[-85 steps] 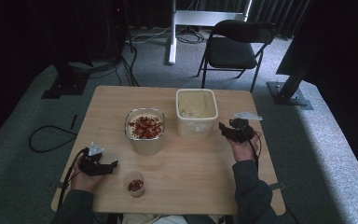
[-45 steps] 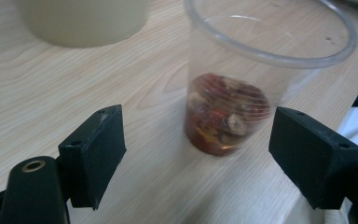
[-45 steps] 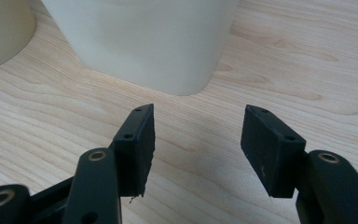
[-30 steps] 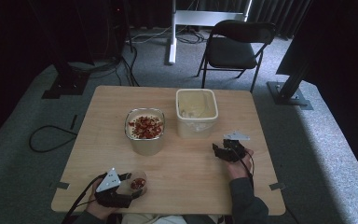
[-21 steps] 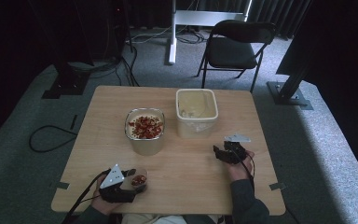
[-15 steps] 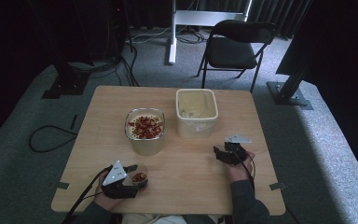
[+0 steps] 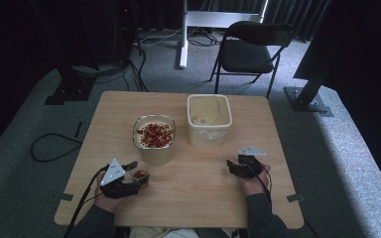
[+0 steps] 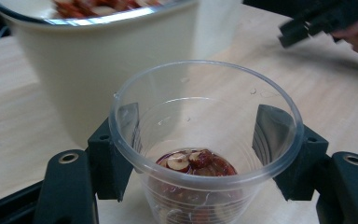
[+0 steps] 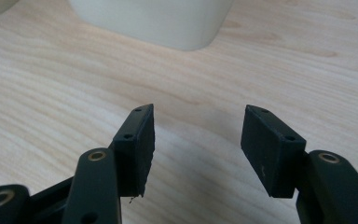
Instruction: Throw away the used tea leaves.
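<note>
left gripper view: your left gripper (image 8: 205,158) pinches the clear plastic cup (image 8: 206,140) of red pieces near the table's front-left corner.
squeeze harder and its thin wall may buckle and spill; your right gripper (image 9: 196,149) rests with jaws spread, holding nothing.

left claw (image 7: 138,174) around clear cup (image 8: 206,140), cream bowl (image 7: 154,139) just ahead blocks forward | right claw (image 7: 232,167) on bare bench (image 7: 198,198), square tub (image 7: 209,119) ahead | between claws: open bench | bowl–tub gap: maybe narrow

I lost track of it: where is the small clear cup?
The small clear cup sits between the left gripper's jaws, near the table's front-left edge, just before the date-filled container.
</note>
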`<state>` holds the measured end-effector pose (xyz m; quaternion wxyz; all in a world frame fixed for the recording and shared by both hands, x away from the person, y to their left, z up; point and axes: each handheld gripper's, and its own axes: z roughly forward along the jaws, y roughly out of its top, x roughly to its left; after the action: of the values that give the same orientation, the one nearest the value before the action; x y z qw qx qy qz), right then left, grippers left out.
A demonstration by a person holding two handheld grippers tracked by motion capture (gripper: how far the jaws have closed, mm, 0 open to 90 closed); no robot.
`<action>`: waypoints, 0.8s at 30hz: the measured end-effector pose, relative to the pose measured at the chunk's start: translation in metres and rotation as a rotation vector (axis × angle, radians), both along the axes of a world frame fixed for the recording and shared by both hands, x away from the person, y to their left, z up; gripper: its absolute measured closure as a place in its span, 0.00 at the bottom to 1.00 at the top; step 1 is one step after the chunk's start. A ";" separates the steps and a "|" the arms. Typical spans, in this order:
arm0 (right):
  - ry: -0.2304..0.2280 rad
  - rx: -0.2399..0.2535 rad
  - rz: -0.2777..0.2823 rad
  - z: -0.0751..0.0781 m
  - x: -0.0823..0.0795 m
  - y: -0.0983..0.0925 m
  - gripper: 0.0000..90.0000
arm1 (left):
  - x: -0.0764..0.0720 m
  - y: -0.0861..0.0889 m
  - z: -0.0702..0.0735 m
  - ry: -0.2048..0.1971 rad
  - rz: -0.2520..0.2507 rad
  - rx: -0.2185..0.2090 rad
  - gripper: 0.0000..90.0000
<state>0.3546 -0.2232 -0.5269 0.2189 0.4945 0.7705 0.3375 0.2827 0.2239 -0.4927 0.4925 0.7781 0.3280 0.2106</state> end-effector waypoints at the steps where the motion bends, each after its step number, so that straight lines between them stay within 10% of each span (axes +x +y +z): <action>1: 0.001 -0.004 0.004 -0.001 -0.001 0.000 0.49 | 0.002 0.002 0.002 -0.003 0.007 -0.001 0.37; 24: -0.004 0.001 0.020 -0.019 -0.003 0.003 0.48 | 0.040 0.040 0.037 -0.069 0.133 -0.014 0.37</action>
<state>0.3513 -0.2204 -0.5458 0.2167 0.4862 0.7749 0.3410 0.3224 0.2635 -0.4559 0.4938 0.7435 0.3633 0.2671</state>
